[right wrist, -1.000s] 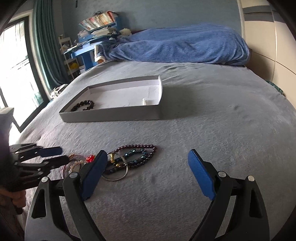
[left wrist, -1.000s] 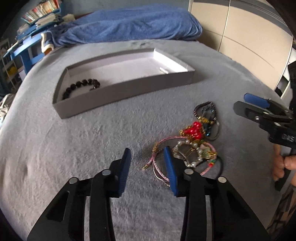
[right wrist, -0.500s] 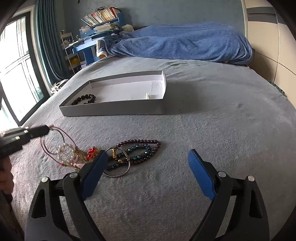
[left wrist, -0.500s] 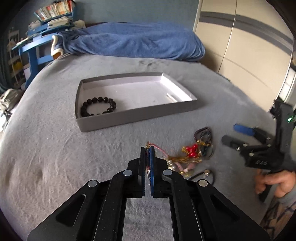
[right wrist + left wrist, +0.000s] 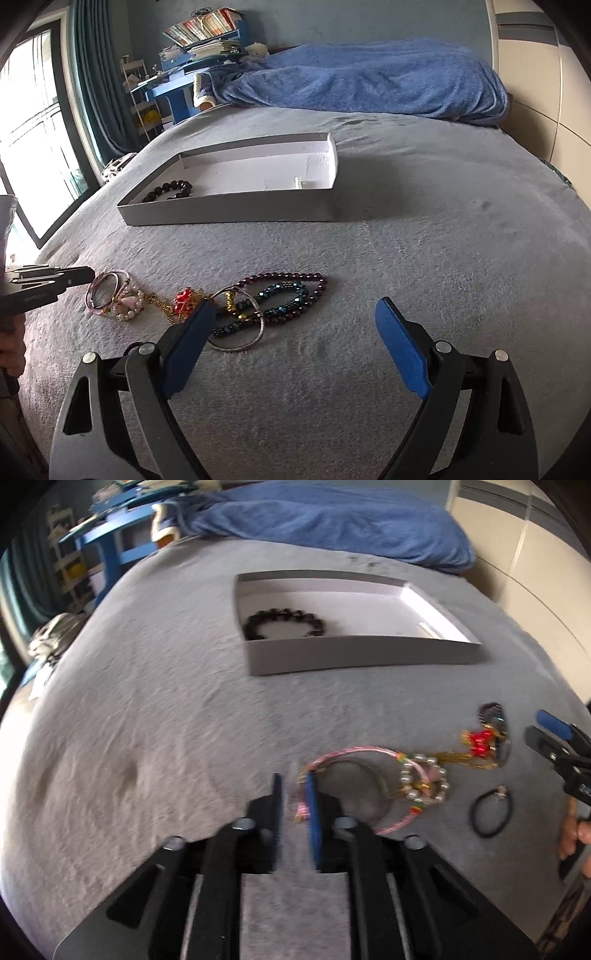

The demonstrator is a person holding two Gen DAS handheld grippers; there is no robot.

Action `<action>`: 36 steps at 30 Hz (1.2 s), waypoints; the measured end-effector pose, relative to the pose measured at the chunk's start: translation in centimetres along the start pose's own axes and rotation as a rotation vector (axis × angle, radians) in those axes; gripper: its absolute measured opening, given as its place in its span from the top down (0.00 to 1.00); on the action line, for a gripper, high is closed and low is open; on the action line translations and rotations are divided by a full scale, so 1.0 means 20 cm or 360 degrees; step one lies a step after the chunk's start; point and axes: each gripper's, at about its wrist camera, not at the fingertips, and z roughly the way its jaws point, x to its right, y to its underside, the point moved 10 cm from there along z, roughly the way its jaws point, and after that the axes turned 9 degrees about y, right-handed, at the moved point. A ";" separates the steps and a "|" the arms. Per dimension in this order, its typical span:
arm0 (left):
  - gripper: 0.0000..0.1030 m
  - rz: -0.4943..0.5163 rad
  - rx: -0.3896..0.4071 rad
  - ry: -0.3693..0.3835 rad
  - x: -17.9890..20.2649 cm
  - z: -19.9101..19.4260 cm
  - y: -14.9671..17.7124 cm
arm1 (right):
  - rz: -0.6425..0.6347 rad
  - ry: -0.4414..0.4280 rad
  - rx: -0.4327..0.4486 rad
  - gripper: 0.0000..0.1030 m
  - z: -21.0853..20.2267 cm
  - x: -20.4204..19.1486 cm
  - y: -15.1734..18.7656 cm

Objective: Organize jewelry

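Observation:
A grey tray (image 5: 362,653) (image 5: 229,212) lies on the bed with a black bead bracelet (image 5: 284,622) (image 5: 168,189) in its left end. A tangled pile of jewelry lies nearer: a pink cord bracelet (image 5: 351,753) (image 5: 107,295), a pearl bracelet (image 5: 424,781), a red charm (image 5: 478,740) (image 5: 184,297), dark bead strands (image 5: 284,295) and a metal ring (image 5: 240,325). My left gripper (image 5: 295,786) has its jaws slightly apart, the pink cord's end lying loose by the right pad. My right gripper (image 5: 295,325) is open and empty just in front of the pile.
A black hair tie (image 5: 493,812) lies to the right of the pile. A blue blanket (image 5: 369,85) is heaped at the bed's far end. A blue desk (image 5: 173,88) and a window stand to the left, and wardrobe doors (image 5: 535,554) to the right.
My left gripper closed on the pink cord bracelet, dragged the tangle leftward, and its jaws have now parted slightly. The right gripper stayed open and hardly moved.

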 end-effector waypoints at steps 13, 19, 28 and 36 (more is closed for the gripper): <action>0.68 -0.0015 0.0065 0.0038 0.02 -0.05 -0.04 | -0.0138 -0.0030 -0.0065 0.23 0.03 -0.11 0.05; 0.63 -0.0016 0.0062 0.0044 0.03 -0.05 -0.03 | -0.0289 0.0006 -0.0132 0.23 0.09 -0.20 0.09; 0.62 -0.0017 0.0075 0.0084 0.05 -0.05 -0.04 | -0.0360 0.0006 -0.0131 0.53 0.13 -0.24 0.09; 0.62 0.0197 0.0157 0.0259 0.32 -0.09 -0.08 | -0.0250 -0.0024 -0.0100 0.53 0.05 -0.16 0.07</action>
